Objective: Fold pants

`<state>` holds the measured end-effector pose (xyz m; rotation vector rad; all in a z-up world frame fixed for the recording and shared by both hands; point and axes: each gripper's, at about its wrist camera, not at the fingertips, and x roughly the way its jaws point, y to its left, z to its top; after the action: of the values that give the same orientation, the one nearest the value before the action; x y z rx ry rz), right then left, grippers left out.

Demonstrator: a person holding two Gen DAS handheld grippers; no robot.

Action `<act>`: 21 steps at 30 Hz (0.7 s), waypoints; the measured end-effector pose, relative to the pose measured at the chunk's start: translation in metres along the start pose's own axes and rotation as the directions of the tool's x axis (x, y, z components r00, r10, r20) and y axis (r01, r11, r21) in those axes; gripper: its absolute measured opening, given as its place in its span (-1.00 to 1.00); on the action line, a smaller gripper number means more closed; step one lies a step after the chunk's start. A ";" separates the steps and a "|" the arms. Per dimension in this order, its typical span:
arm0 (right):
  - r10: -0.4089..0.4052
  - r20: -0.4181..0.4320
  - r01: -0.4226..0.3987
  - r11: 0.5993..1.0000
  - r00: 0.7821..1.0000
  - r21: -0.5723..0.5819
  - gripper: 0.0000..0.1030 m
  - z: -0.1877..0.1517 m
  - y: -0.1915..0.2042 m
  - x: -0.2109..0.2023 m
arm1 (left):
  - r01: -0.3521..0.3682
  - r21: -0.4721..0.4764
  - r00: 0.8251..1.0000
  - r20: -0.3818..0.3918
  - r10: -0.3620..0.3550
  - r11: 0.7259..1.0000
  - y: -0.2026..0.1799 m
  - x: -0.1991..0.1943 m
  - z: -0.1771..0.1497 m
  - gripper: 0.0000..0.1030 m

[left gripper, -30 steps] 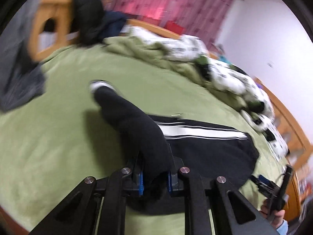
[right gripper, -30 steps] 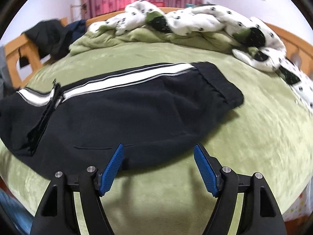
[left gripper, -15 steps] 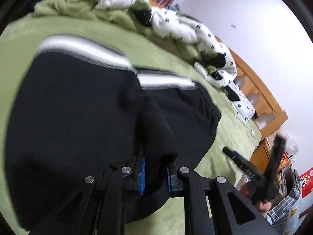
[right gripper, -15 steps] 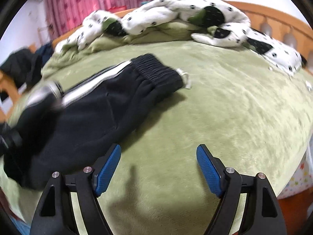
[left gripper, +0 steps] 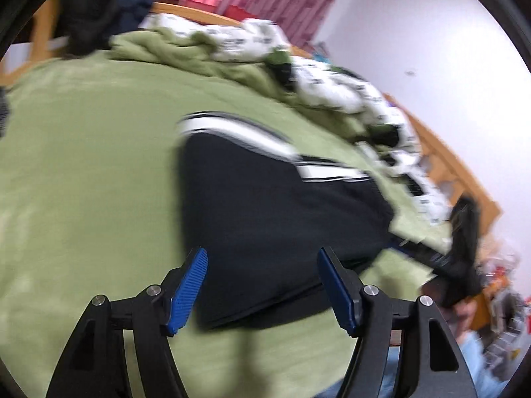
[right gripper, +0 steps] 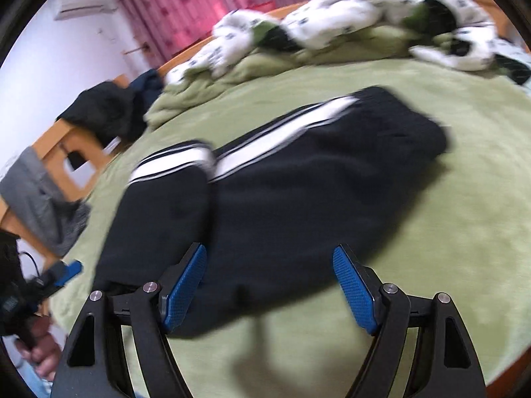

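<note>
The black pants [left gripper: 275,212] with white side stripes lie folded over on the green bed; in the right wrist view [right gripper: 298,179] the leg end lies doubled over the upper part at the left. My left gripper [left gripper: 262,285] is open and empty, just above the near edge of the pants. My right gripper [right gripper: 268,285] is open and empty over the near edge of the pants. The right gripper also shows at the right in the left wrist view [left gripper: 461,248], and the left gripper at the lower left in the right wrist view [right gripper: 63,272]. Both views are motion-blurred.
A crumpled white spotted and green duvet [right gripper: 348,23] lies along the far side of the bed. Dark clothes [right gripper: 109,112] hang on the wooden bed frame [right gripper: 63,139] at the left, with grey cloth [right gripper: 39,199] below. The green blanket [left gripper: 83,182] surrounds the pants.
My left gripper has let go of the pants leg, opened and pulled back. The leg now lies folded over the upper part. The right gripper stayed open and swung left over the pants.
</note>
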<state>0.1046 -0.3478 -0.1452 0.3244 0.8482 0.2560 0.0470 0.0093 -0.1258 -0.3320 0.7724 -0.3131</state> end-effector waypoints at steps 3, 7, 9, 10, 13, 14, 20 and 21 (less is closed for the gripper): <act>0.056 -0.084 -0.054 0.998 0.995 0.028 0.53 0.009 0.021 0.029 | -0.096 0.008 0.995 -0.015 0.096 0.995 0.022 -0.005 -0.011 0.29; 0.089 -0.206 -0.079 0.995 0.975 0.060 0.52 0.020 0.040 0.077 | -0.126 0.048 0.990 -0.055 0.128 0.991 0.038 -0.005 -0.026 0.29; 0.074 -0.243 -0.063 0.997 0.967 0.053 0.41 0.022 0.047 0.098 | -0.102 0.039 0.991 -0.086 0.105 0.994 0.038 0.001 -0.032 0.29; 0.079 -0.233 -0.070 0.996 0.969 0.048 0.10 0.021 0.051 0.102 | -0.083 0.039 0.991 -0.106 0.086 0.996 0.035 0.006 -0.037 0.29; 0.115 -0.192 -0.111 0.993 0.975 0.031 -0.46 0.020 0.057 0.102 | -0.116 0.095 0.988 -0.088 0.125 0.989 0.017 0.019 -0.046 0.29; 0.123 -0.181 -0.120 0.992 0.976 0.030 -0.59 0.021 0.058 0.101 | -0.136 0.102 0.987 -0.074 0.143 0.986 0.012 0.026 -0.045 0.29; 0.204 -0.061 -0.205 0.979 0.977 0.000 -0.79 0.044 0.052 0.063 | -0.198 0.095 0.977 -0.057 0.204 0.976 -0.013 0.065 -0.038 0.33; 0.202 -0.041 -0.203 0.979 0.978 -0.026 -0.79 0.051 0.049 0.052 | -0.211 0.098 0.975 -0.048 0.216 0.973 -0.017 0.068 -0.037 0.33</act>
<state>0.1717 -0.2934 -0.1306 0.3792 0.8485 0.4659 0.0631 -0.0391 -0.1864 -0.1506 0.8405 -0.1553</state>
